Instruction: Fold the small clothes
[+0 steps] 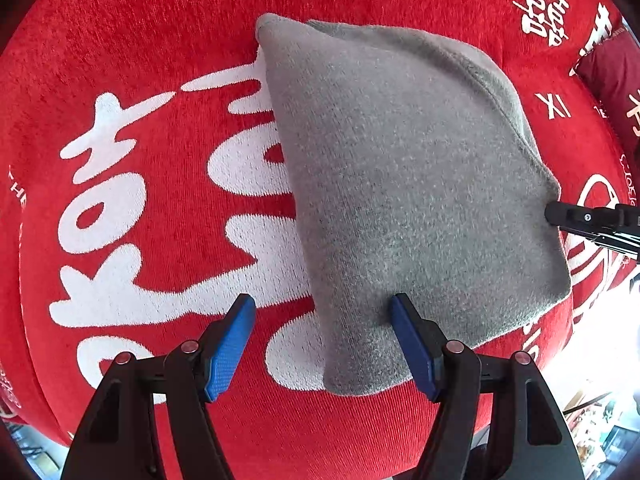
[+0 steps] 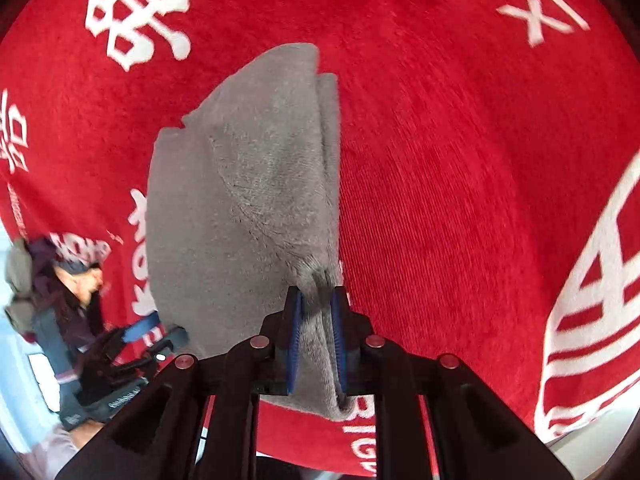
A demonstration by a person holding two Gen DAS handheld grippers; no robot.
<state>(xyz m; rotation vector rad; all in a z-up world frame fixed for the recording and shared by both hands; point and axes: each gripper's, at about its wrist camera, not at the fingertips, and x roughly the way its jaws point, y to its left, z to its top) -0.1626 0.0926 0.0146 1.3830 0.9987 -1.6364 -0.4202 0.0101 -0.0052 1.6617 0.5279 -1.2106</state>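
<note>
A grey knit garment [image 1: 416,184], folded over on itself, lies on the red cloth with white characters [image 1: 132,208]. My left gripper [image 1: 322,312] is open over the garment's near left edge; its right finger [image 1: 412,344] rests on the grey fabric and its left finger [image 1: 230,352] is over the red cloth. My right gripper [image 2: 316,304] is shut on a bunched edge of the garment [image 2: 240,200]. It also shows in the left wrist view [image 1: 592,224] at the garment's right edge.
The red cloth [image 2: 460,160] covers the whole surface and drops off at its near edge. A dark red cushion [image 1: 612,76] lies at the far right. The left gripper [image 2: 132,344] and a person show at the right wrist view's left edge.
</note>
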